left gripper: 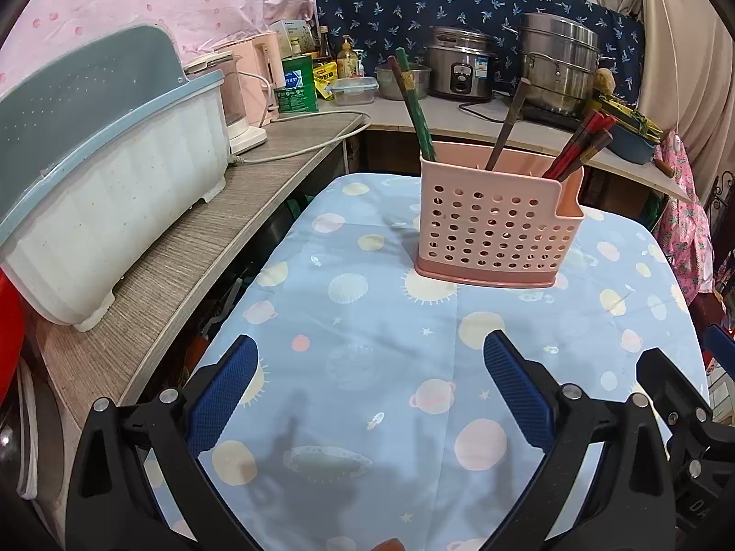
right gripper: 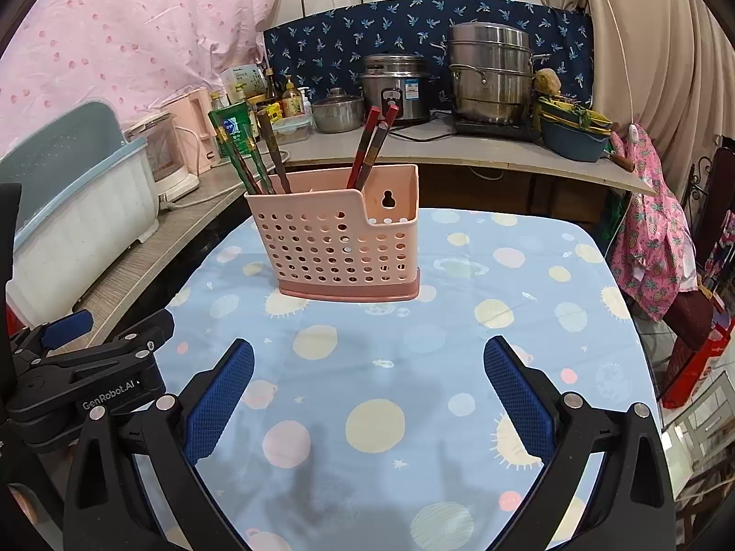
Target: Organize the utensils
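Both grippers hang over the patterned tablecloth (right gripper: pixel 459 335) with nothing between their blue pads: the left gripper (left gripper: pixel 370 358) and the right gripper (right gripper: pixel 367 362) each have their fingers spread wide. In the right wrist view the left gripper's black body also shows at the lower left of the frame.

The pink holder (right gripper: pixel 340 243) stands upright near the middle of both views, on the cloth, well apart from either gripper. It already carries every utensil that can be seen: green chopsticks (right gripper: pixel 239 156) and a dark brown stick (right gripper: pixel 274 156) lean out at its left end, red chopsticks (right gripper: pixel 372 144) out at its right end. In the left wrist view the groups look spread wider, the red ones at the upper right of the holder.

No loose utensil lies on the cloth. Judging from that, the sorting looks close to finished, or finished; whether the groups sit in separate compartments cannot be told, since the holder's inside is hidden.
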The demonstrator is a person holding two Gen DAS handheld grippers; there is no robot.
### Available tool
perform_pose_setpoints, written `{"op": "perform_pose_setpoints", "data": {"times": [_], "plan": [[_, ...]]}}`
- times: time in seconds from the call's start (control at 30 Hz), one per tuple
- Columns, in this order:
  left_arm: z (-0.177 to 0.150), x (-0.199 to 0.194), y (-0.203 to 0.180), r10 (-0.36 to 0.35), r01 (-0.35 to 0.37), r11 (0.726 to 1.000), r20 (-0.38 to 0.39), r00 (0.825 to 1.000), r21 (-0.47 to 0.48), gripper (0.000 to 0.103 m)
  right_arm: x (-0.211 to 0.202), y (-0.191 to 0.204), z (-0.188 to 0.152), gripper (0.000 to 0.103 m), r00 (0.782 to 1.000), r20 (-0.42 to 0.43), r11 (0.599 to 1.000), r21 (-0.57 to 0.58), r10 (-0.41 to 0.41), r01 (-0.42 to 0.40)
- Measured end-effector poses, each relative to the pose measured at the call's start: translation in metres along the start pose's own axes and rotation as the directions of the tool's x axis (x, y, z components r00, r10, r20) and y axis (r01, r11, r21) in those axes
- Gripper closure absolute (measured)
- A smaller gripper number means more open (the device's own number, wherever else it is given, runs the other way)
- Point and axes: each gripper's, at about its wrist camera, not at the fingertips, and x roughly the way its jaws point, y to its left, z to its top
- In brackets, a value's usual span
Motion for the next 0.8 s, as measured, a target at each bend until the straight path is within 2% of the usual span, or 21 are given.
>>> {"op": "perform_pose_setpoints", "data": {"times": [0.8], "plan": [[-0.0042,-0.0003,-0.0033,-0.003,0.003,1.0,0.0,1.0,0.007,0.009,0.0046,0.0003,-0.0028,0.006,1.0,-0.016,1.0,0.006,-0.007,0.007]]}}
